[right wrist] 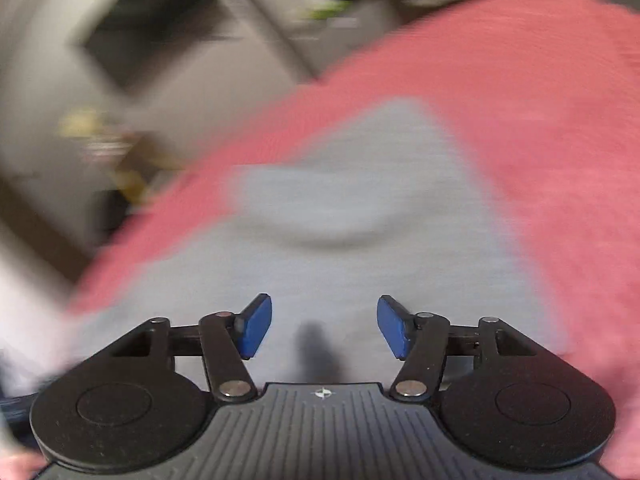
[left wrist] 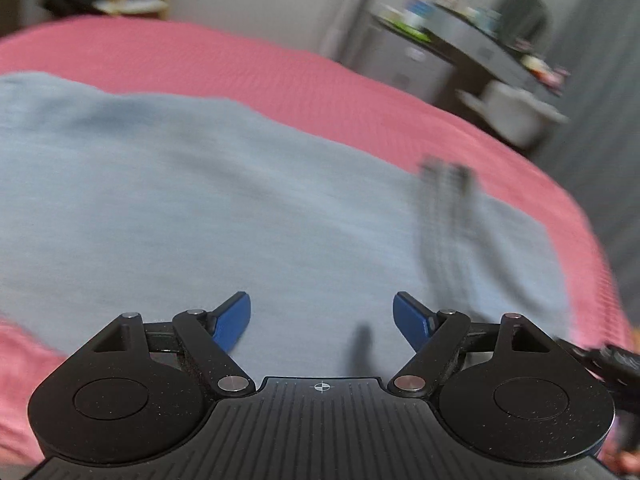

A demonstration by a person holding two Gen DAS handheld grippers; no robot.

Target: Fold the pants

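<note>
Two grippers are in view, one per wrist camera, each angled downward over the bed. The left gripper (left wrist: pixel 322 320) stands with its blue pads (left wrist: pixel 234 322) wide apart and nothing between them; only pale fabric shows in the gap. The right gripper (right wrist: pixel 324 326) also has its pads (right wrist: pixel 256 326) separated, a little less widely, with nothing pinched; it is open and empty.

The pants (left wrist: pixel 224 200), light blue-grey, lie spread flat on a pink bedspread (left wrist: pixel 280 76). In the left view they fill most of the lower and middle frame, directly beneath and ahead of the pads. In the right view the pants (right wrist: pixel 340 240) lie below the gripper, with one layer apparently lapped over another further ahead, leaving a curved edge across the cloth. The pink bedspread (right wrist: pixel 540 140) borders the garment on all visible sides.

A dark, streaked object (left wrist: pixel 444 216) crosses the right part of the pants in the left view; it is too smeared to identify with confidence. A black cable (left wrist: pixel 600 364) leaves the left gripper's body at the right edge.

Beyond the bed, the left view shows a dark desk (left wrist: pixel 472 44) carrying small items, and a wall behind. Both pictures are blurred, the right one heavily; its background cannot be made out. Waistband and leg ends of the garment cannot be distinguished.
</note>
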